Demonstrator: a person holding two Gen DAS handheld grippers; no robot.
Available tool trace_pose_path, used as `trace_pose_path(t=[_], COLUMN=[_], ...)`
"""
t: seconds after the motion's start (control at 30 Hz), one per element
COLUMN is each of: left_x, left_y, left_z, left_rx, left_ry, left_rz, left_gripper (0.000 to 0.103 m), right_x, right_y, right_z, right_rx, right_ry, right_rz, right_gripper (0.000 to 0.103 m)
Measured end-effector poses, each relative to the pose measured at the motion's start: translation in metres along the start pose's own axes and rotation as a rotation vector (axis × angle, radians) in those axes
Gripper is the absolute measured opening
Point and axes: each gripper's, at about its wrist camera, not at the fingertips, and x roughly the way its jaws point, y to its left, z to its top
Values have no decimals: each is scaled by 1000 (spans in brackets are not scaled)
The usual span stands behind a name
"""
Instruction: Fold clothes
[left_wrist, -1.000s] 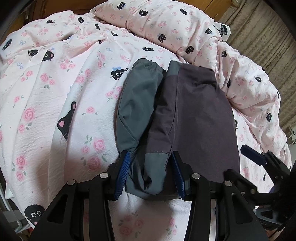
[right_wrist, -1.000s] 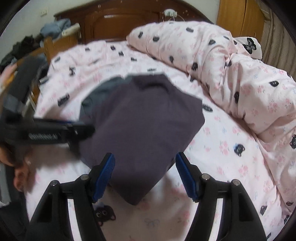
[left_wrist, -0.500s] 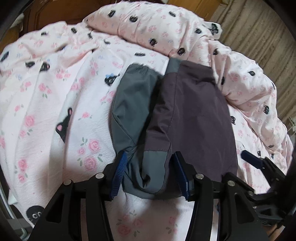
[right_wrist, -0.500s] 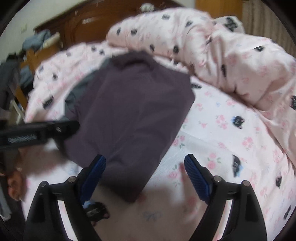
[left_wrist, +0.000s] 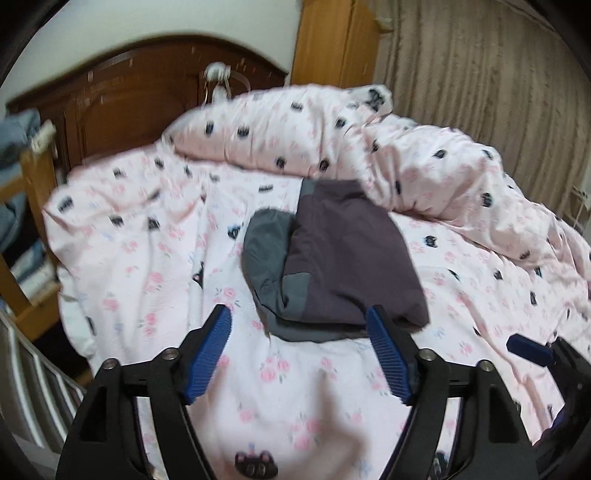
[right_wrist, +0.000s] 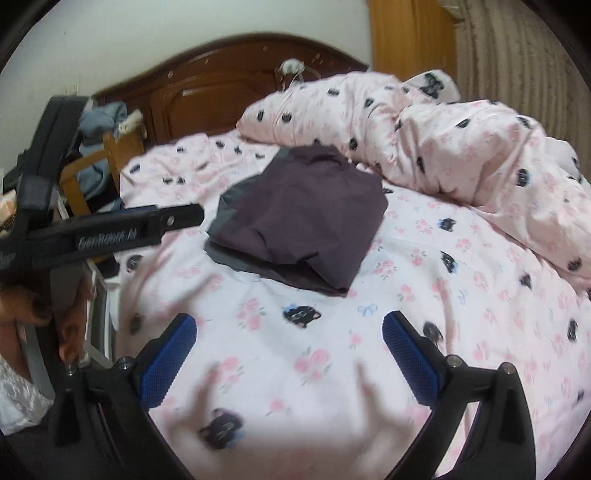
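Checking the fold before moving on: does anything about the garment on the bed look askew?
Slightly. The folded garment lies free of both claws, but a grey layer sticks out past the purple top along its left and near edges, so the edges don't line up.

I can't read the motion-smeared cat prints on the bedsheet (left_wrist: 295, 435). The folded garment (left_wrist: 347, 254) hides its own underside, and the hand (right_wrist: 70, 325) is cut by the frame edge.
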Motion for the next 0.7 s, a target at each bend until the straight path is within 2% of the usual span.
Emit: trace_pose_path(t=[0.07, 0.17, 0.2, 0.27, 0.47, 0.57, 0.7], left_x=[-14, -33, -38, -47, -60, -66, -71], left_y=[-5, -12, -12, -13, -10, -8, -6], left_z=[-5, -13, -15, -19, -31, -36, -40], left_rx=[37, 78, 83, 91, 90, 89, 86], left_ry=[-36, -72, -79, -93, -78, -77, -79], left_rz=[12, 34, 37, 43, 55, 55, 58], left_gripper=[87, 90, 96, 101, 101, 101, 101], right_x=[-13, -26, -28, -31, -53, -68, -78], right_y=[5, 11, 13, 14, 17, 25, 36], right_z=[-4, -9, -11, -14, -21, -22, -22], right_rx=[13, 34, 41, 58, 125, 100, 55], right_ry=[-34, -79, -87, -99, -173, -215, -219], right_rz=[-3, 5, 10, 23, 28, 11, -12], right_gripper=[102, 102, 102, 102, 103, 103, 103])
